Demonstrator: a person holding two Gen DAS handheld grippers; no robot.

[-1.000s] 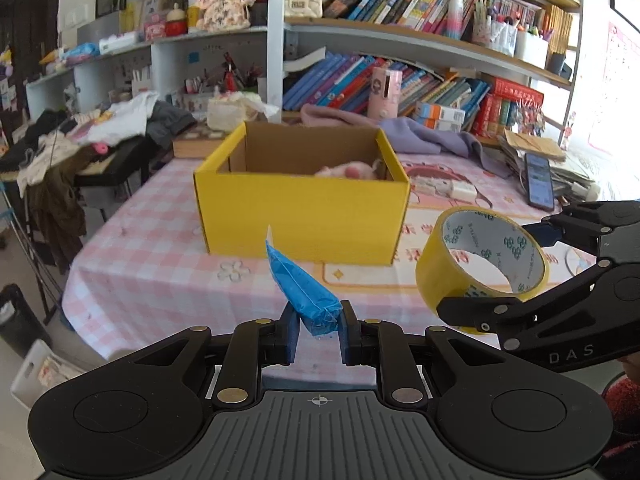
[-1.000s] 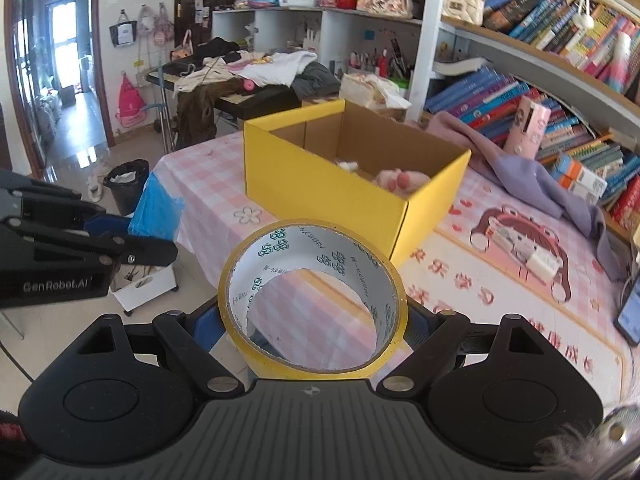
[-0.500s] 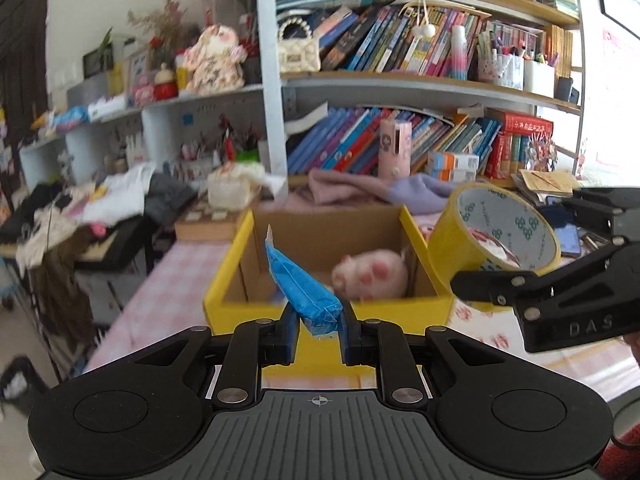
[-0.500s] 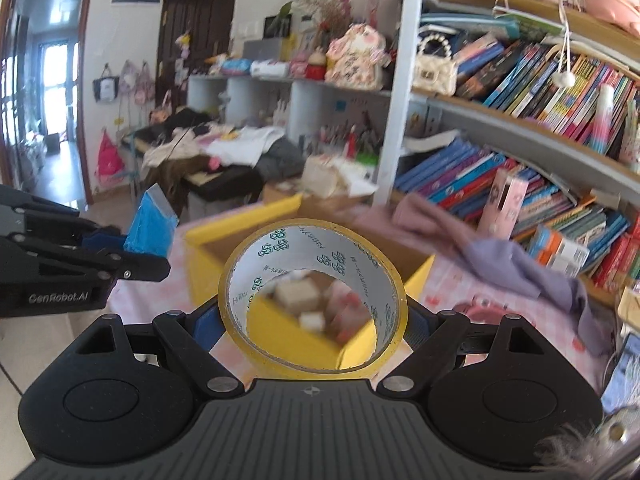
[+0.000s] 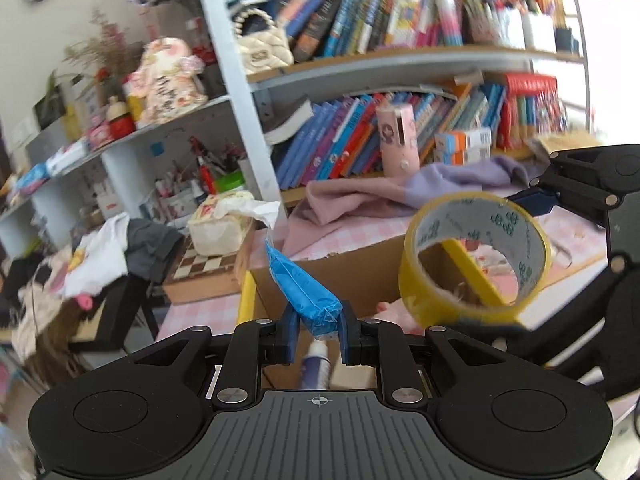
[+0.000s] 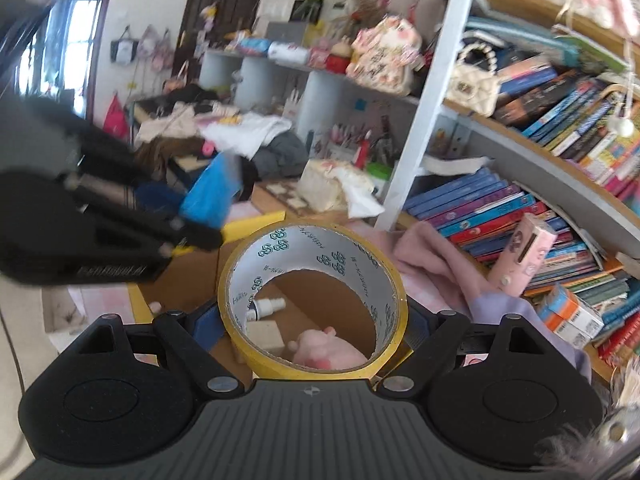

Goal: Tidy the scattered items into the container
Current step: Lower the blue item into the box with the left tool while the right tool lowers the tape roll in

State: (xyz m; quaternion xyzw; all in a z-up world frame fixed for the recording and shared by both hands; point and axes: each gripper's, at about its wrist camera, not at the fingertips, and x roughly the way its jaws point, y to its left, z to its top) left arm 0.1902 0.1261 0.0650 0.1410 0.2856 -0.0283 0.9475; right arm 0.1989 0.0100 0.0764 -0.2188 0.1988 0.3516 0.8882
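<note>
Hovering over the yellow box (image 5: 247, 300), left hand-held gripper (image 5: 319, 330) pinches blue packet (image 5: 304, 286); right hand-held gripper (image 6: 314, 320) clamps tape roll (image 6: 312, 296).

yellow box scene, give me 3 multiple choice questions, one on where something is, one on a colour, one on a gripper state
1. Where is the pink plush toy?
A. on the bookshelf
B. inside the yellow box
C. in the left gripper

2. What colour is the packet in the left gripper?
A. blue
B. green
C. white

3. What is the right gripper doing?
A. open and holding nothing
B. shut on a book
C. shut on the tape roll

Answers:
1 B, seen through the roll's hole lying on the cardboard floor of the box.
2 A, the wrapper between the fingers is bright blue.
3 C, its fingers press the yellow roll from both sides.
</note>
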